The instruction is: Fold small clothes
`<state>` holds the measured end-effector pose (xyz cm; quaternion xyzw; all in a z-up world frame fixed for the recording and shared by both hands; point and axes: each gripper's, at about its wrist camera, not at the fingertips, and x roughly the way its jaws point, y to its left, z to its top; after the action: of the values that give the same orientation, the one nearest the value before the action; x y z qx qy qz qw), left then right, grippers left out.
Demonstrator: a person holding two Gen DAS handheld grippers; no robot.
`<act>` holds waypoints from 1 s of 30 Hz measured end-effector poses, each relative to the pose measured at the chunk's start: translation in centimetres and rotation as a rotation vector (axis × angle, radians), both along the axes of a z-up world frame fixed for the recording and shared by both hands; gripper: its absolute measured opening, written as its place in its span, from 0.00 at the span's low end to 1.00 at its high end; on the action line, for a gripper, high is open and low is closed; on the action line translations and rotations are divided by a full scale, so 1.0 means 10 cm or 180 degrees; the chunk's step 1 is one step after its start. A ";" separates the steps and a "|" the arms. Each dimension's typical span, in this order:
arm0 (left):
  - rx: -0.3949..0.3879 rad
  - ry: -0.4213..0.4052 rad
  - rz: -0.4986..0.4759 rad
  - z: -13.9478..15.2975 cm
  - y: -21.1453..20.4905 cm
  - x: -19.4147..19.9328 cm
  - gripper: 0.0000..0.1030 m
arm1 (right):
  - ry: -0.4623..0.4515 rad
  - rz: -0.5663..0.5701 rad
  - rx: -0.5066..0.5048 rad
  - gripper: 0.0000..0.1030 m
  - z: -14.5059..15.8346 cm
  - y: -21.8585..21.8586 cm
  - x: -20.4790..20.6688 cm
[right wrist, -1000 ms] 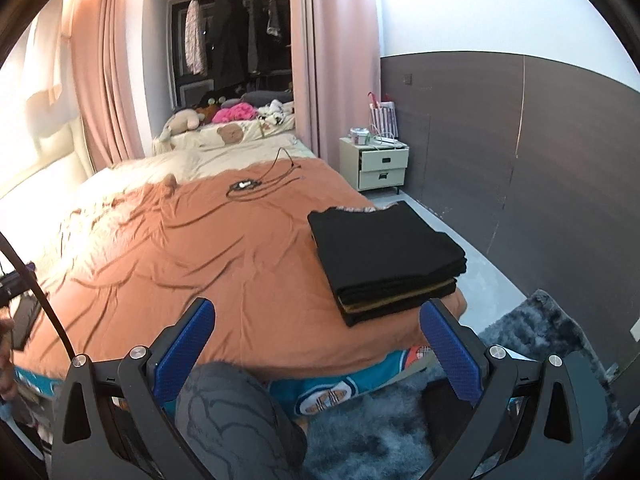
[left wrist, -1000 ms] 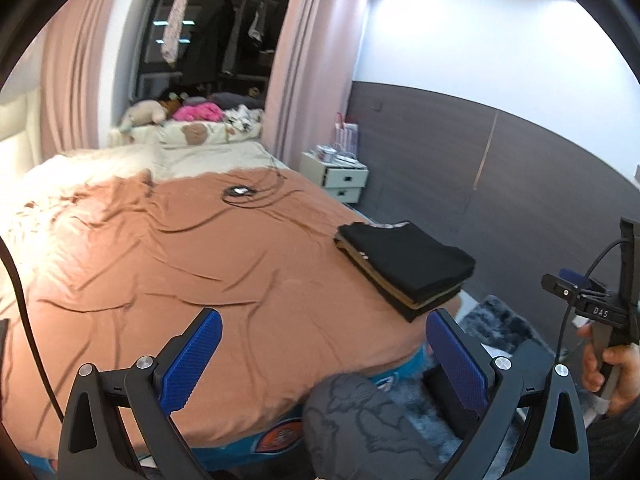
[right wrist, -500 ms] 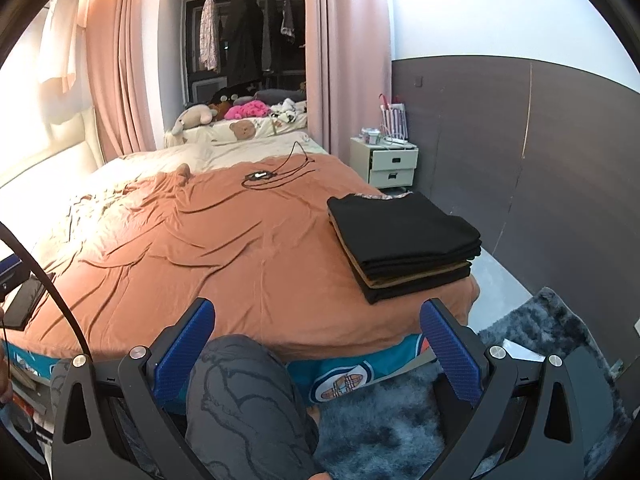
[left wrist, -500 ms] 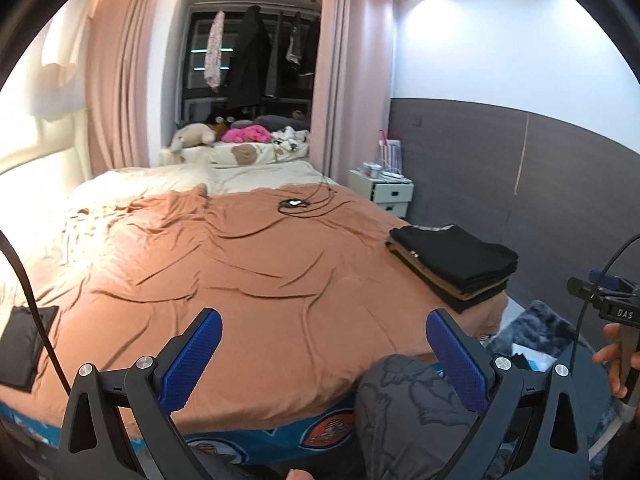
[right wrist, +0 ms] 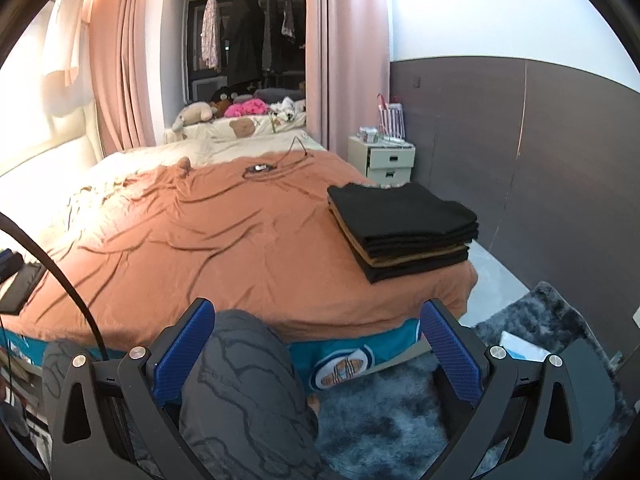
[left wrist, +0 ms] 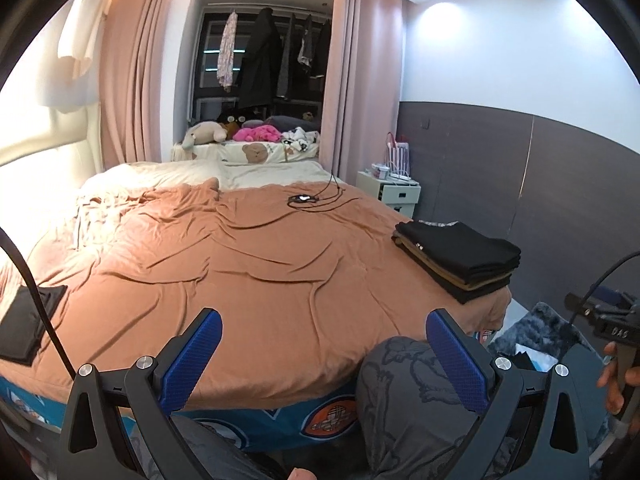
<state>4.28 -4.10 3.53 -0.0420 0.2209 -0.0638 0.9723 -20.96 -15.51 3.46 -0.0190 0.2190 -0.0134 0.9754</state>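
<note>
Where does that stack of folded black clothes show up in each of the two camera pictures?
Left wrist view: stack of folded black clothes sits right of centre, at the bed's right corner.
Right wrist view: same stack, right of centre, larger.
Shared landmark: white two-drawer nightstand behind it.

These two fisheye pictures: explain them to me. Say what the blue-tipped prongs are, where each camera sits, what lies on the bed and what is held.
Each picture comes from a camera mounted on a hand-held gripper, looking forward along its two blue-padded fingers. One shows the left gripper, the other the right gripper. A person holds them; the grey patterned knee is theirs. Both grippers are open and hold nothing. On the bed lie a stack of folded clothes near the right edge, a cable farther back and a flat black item at the left.
</note>
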 end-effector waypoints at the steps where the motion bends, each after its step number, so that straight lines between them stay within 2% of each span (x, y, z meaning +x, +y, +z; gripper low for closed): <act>1: 0.0004 0.0001 0.0004 0.00 0.00 0.00 1.00 | 0.0020 0.0018 0.0027 1.00 -0.01 -0.01 0.01; 17: 0.0117 0.0030 -0.0010 -0.02 -0.08 -0.09 1.00 | -0.0075 0.0034 0.0398 1.00 -0.02 -0.02 -0.11; 30: 0.0155 0.0086 -0.0018 -0.03 -0.09 -0.10 1.00 | -0.0082 0.0014 0.0317 1.00 -0.02 0.02 -0.10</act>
<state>3.27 -5.01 3.25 -0.0187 0.2357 -0.0605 0.9698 -22.00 -15.28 3.29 0.0293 0.2068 -0.0006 0.9780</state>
